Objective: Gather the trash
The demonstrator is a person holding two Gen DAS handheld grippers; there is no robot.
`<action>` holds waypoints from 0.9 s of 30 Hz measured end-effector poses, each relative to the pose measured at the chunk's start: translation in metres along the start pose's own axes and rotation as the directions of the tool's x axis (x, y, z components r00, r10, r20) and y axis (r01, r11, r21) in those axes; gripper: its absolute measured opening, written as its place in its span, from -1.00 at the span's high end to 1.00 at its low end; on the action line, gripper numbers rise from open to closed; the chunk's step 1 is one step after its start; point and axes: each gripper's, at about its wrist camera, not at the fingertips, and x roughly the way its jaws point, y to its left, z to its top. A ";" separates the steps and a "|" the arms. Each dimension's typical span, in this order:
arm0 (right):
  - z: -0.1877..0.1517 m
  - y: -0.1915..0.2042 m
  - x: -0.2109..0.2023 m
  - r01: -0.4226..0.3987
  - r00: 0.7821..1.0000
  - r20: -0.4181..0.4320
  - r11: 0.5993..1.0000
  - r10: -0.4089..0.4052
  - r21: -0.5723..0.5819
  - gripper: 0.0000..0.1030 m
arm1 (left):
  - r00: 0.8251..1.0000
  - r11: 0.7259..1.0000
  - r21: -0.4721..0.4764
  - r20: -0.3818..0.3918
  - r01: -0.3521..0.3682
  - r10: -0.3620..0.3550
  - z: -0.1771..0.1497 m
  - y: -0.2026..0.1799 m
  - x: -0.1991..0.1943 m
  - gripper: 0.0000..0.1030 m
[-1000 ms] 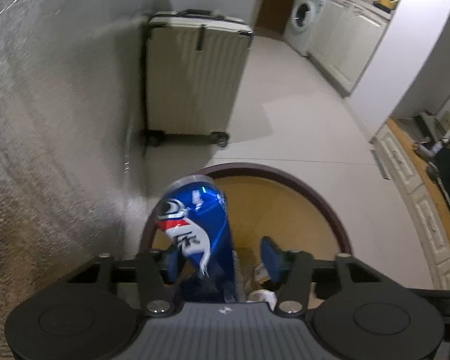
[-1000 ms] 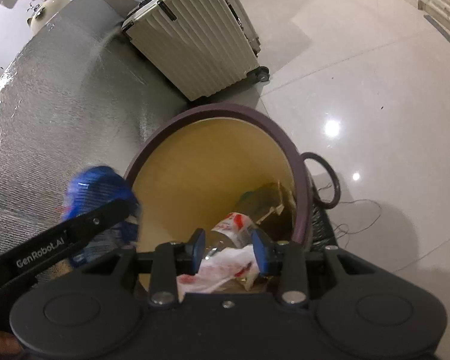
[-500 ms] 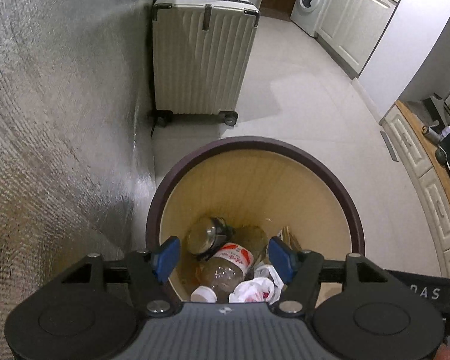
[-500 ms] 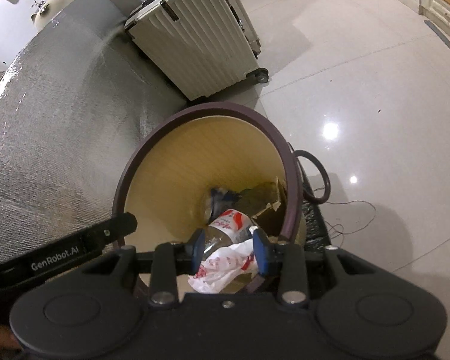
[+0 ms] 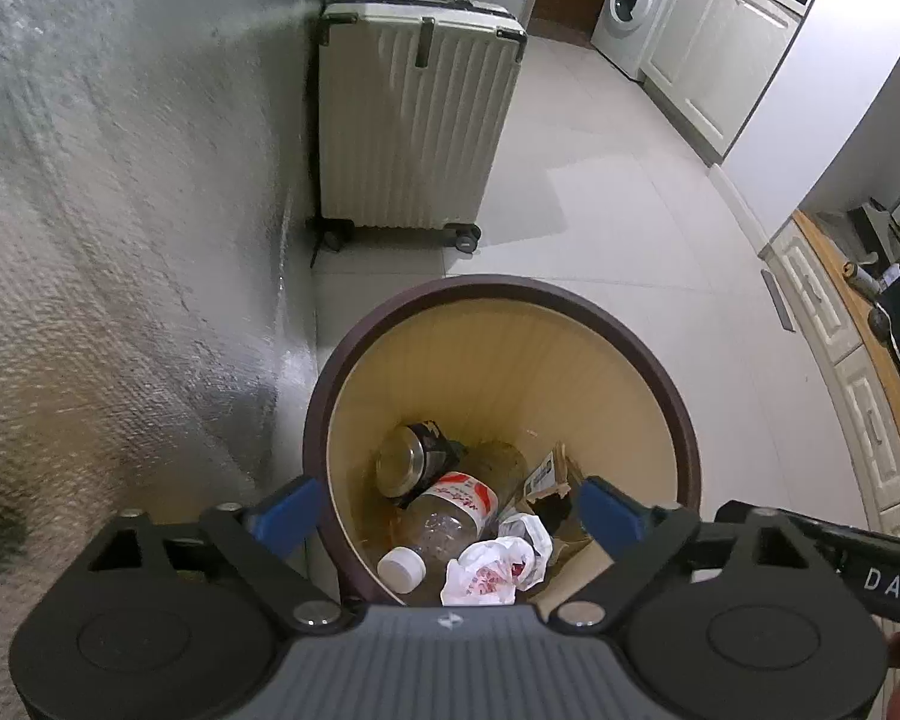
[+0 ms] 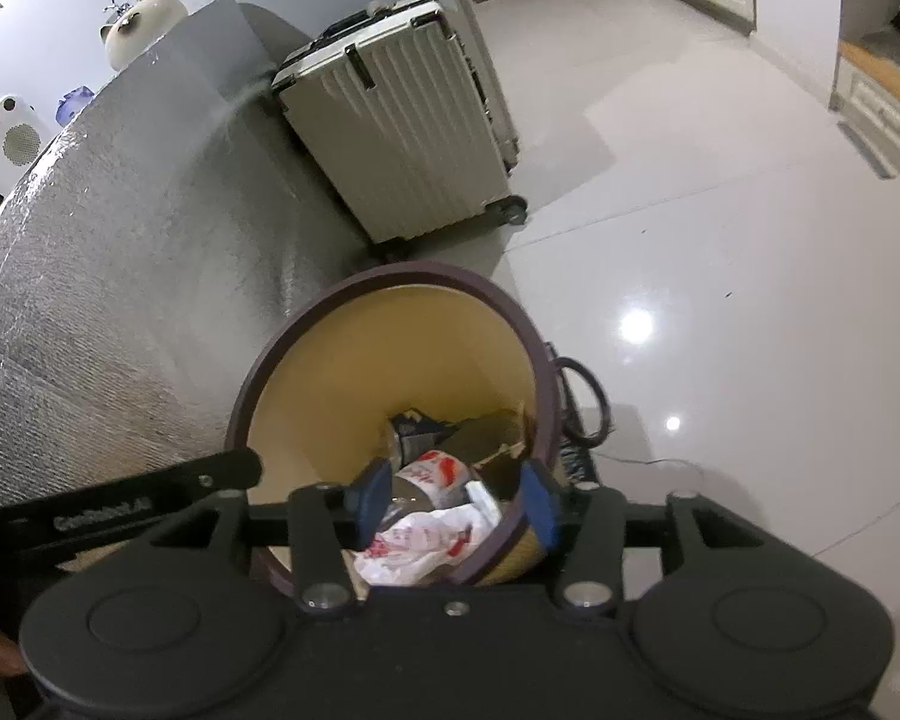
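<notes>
Left gripper [image 5: 447,510] hangs over the waste bin [image 5: 687,438], tilted steeply down, jaws spread wide after just opening, nothing between the blue pads [image 5: 285,510]. One pad sits outside the bin rim at about 9 o'clock, the other above the interior at 3.

Right gripper [image 6: 456,498] — jaws partly parted, also just opening, and not pressing on anything. The crumpled white-and-red wrapper [image 6: 426,543] shows in the gap but lies down in the bin. Its right pad [image 6: 540,501] overlaps the bin's near rim; whether it touches, cannot tell.

Trash sits at the bin bottom: a clear plastic bottle [image 5: 444,516] with red label and white cap, cap toward 7 o'clock; a can [image 5: 411,462] lying end-on at 11 of it; the wrapper at 5; torn cardboard [image 5: 555,477] at 3.

Edges: the foil-covered surface [image 5: 120,276] rises close against the bin's 9 o'clock side — little slack there. The ribbed suitcase [image 5: 414,120] stands at 12, apart from the rim, bare tile between. From 1 through 4 o'clock the tiled floor [image 5: 630,228] is open out to the white cabinets [image 5: 714,72]. In the right view a dark cable loop [image 6: 588,402] lies on the floor just beside the bin at 3 o'clock.
</notes>
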 end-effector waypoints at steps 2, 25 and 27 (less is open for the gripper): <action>-0.001 0.001 -0.008 0.014 1.000 0.013 1.000 -0.014 -0.009 -0.08 | 1.000 1.000 -0.002 0.007 0.000 0.000 0.000 -0.001 -0.008 -0.95; 0.002 0.035 -0.129 0.065 0.973 0.226 0.995 -0.046 -0.078 -0.93 | 0.983 0.999 0.031 0.182 0.017 -0.022 0.001 -0.005 -0.144 -1.00; 0.002 0.039 -0.138 0.073 0.969 0.241 0.994 -0.051 -0.083 -0.94 | 0.980 0.999 0.039 0.196 0.012 -0.020 0.001 -0.004 -0.155 -1.00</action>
